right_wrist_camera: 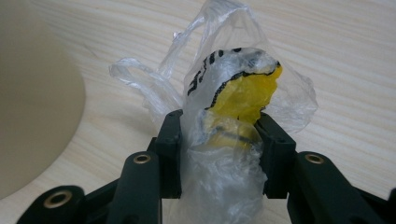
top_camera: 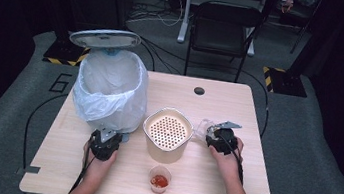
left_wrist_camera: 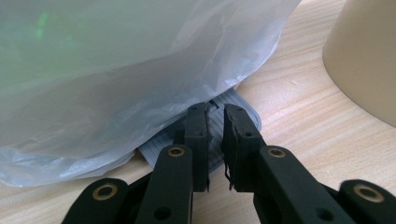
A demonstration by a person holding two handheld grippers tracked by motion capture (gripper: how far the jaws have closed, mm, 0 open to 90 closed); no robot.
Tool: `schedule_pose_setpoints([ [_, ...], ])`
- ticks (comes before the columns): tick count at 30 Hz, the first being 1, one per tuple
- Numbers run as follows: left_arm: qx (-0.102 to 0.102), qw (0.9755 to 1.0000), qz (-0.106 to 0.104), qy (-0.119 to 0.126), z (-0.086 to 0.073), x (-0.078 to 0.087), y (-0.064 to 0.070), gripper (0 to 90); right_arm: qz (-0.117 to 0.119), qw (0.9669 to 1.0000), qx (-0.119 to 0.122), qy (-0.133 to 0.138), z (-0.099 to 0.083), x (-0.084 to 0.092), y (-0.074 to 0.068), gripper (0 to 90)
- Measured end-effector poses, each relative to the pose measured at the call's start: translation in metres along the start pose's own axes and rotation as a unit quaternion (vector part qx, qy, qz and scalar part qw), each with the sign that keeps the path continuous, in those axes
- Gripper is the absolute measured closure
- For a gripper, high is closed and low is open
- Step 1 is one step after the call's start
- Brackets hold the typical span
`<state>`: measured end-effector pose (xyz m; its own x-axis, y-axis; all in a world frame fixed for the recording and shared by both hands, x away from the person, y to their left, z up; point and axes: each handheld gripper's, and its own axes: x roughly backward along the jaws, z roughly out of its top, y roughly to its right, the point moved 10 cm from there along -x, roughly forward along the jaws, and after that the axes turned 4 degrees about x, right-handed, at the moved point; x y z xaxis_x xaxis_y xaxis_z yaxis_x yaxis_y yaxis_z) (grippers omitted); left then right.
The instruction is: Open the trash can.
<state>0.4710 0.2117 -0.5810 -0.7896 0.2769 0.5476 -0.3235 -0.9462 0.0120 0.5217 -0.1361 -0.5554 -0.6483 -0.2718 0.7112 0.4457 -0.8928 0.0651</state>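
Sauce cup (top_camera: 159, 180) sits at the near table edge, midway between both hands. Right gripper (right_wrist_camera: 219, 135) has its jaws pressed on a crumpled wrapper (right_wrist_camera: 243, 93), clear film with a yellow print, just right of the pot (top_camera: 168, 133). Left gripper (left_wrist_camera: 215, 140) is nearly closed, empty, tips at the bin's pedal (left_wrist_camera: 233, 121). Bin (top_camera: 111, 86) lies well left of the wrapper, beyond the pot; likely a carry leftward.
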Motion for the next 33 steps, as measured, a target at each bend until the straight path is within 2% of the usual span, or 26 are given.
schedule_pose_setpoints([
  [2, -0.001, 1.0000, 0.000, -0.001, 0.000, 0.000, 0.000, 80.6, 0.001, 1.0000, 0.002, 0.002, 0.003, 0.003, 0.000, 59.4],
  [3, -0.001, 1.0000, 0.000, 0.000, 0.000, 0.000, 0.000, 80.6, -0.001, 1.0000, 0.004, 0.007, 0.008, 0.011, 0.000, 59.8],
  [4, 0.024, 0.9997, -0.004, 0.004, 0.000, -0.001, 0.003, 80.6, 0.001, 0.9999, -0.001, 0.010, 0.011, 0.014, 0.000, 60.0],
  [5, 0.024, 0.9997, -0.004, 0.004, 0.000, -0.001, 0.003, 80.6, 0.001, 0.9999, -0.001, 0.010, 0.011, 0.014, 0.000, 60.0],
  [6, 0.036, 0.9993, -0.003, 0.008, 0.000, -0.001, 0.004, 80.7, 0.008, 0.9998, -0.005, 0.015, 0.018, 0.023, -0.001, 60.0],
  [11, 0.039, 0.9992, -0.005, 0.004, -0.001, -0.001, 0.004, 80.7, 0.007, 0.9998, 0.004, 0.020, 0.031, 0.039, -0.003, 60.3],
  [12, 0.039, 0.9992, -0.004, 0.006, 0.000, -0.001, 0.004, 80.7, 0.007, 0.9998, -0.001, 0.019, 0.033, 0.042, -0.004, 60.3],
  [13, 0.039, 0.9992, -0.004, 0.006, 0.000, -0.001, 0.004, 80.7, 0.008, 0.9997, 0.007, 0.022, 0.036, 0.045, -0.003, 60.3],
  [16, 0.034, 0.9993, -0.009, -0.005, -0.002, 0.000, 0.004, 80.7, 0.011, 0.9997, 0.005, 0.022, 0.042, 0.053, -0.003, 60.3],
  [20, 0.039, 0.9992, -0.004, 0.006, 0.000, -0.001, 0.004, 80.7, 0.014, 0.9994, 0.008, 0.029, 0.055, 0.069, 0.001, 60.3],
  [22, 0.031, 0.9995, -0.007, -0.003, -0.001, 0.000, 0.003, 80.7, 0.015, 0.9994, 0.006, 0.032, 0.058, 0.072, 0.001, 60.2],
  [25, 0.040, 0.9992, -0.004, 0.006, 0.000, -0.001, 0.004, 80.7, 0.016, 0.9990, 0.010, 0.041, 0.067, 0.082, 0.004, 60.2],
  [26, 0.035, 0.9994, -0.005, 0.002, -0.001, 0.000, 0.005, 80.7, 0.017, 0.9989, 0.009, 0.043, 0.070, 0.085, 0.005, 60.2],
  [27, 0.008, 1.0000, -0.003, 0.002, 0.000, 0.000, 0.001, 80.7, 0.018, 0.9987, 0.012, 0.045, 0.073, 0.088, 0.005, 60.2],
  [28, -0.002, 1.0000, -0.002, -0.005, -0.001, 0.001, 0.000, 80.7, 0.019, 0.9986, 0.015, 0.047, 0.075, 0.091, 0.005, 60.3],
  [29, 0.009, 1.0000, -0.003, 0.003, 0.001, 0.000, 0.001, 80.7, 0.019, 0.9986, 0.016, 0.048, 0.077, 0.093, 0.005, 60.2],
  [30, 0.034, 0.9994, -0.004, 0.001, -0.001, 0.000, 0.004, 80.7, 0.020, 0.9984, 0.019, 0.049, 0.081, 0.096, 0.006, 60.3],
  [31, 0.034, 0.9994, -0.004, 0.001, -0.001, 0.000, 0.004, 80.7, 0.020, 0.9984, 0.019, 0.049, 0.081, 0.096, 0.006, 60.3],
  [32, 0.029, 0.9996, -0.004, 0.001, -0.001, 0.000, 0.004, 80.7, 0.022, 0.9984, 0.018, 0.050, 0.082, 0.097, 0.005, 60.3],
  [33, 0.003, 1.0000, -0.003, -0.002, 0.000, 0.000, 0.001, 80.7, 0.022, 0.9983, 0.022, 0.049, 0.084, 0.099, 0.005, 60.3],
])
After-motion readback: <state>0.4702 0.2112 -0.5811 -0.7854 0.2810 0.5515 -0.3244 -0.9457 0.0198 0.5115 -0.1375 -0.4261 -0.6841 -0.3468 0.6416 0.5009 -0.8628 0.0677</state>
